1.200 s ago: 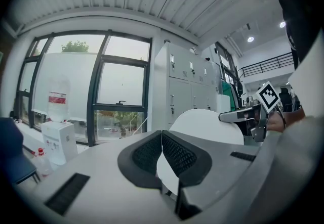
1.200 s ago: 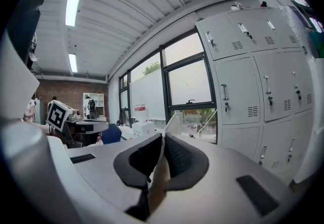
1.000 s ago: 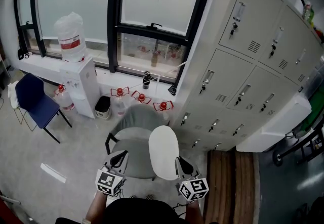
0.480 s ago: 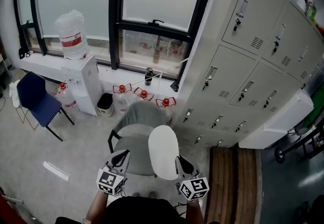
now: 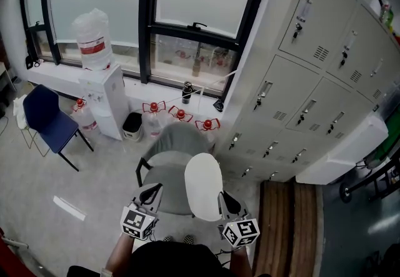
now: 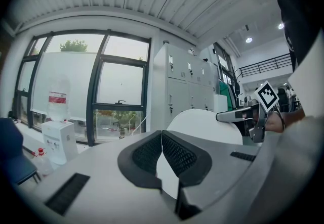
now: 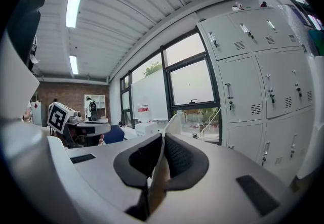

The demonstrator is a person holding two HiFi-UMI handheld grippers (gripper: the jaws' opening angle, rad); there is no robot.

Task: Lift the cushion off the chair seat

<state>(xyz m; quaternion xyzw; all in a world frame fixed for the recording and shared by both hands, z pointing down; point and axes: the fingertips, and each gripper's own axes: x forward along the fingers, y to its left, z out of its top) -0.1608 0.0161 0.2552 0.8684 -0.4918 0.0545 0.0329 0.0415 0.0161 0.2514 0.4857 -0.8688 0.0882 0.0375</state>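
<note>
Office by lockers (image 5: 312,82): cushion (image 5: 203,185) pinched in right gripper (image 5: 225,201), held above chair seat (image 5: 164,176); left gripper (image 5: 150,194) pressed together, empty. Lift judged done.

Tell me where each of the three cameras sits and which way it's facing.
Head view: on the person's head, looking steeply down at the chair and cushion; left gripper and right gripper at bottom.
Left gripper view: on the left gripper, facing the window along shut jaws; the person's torso at right.
Right gripper view: on the right gripper, facing window and lockers; jaws clamp the cushion's edge.
Shared: both gripper views show the window and each other's marker cube.
</note>
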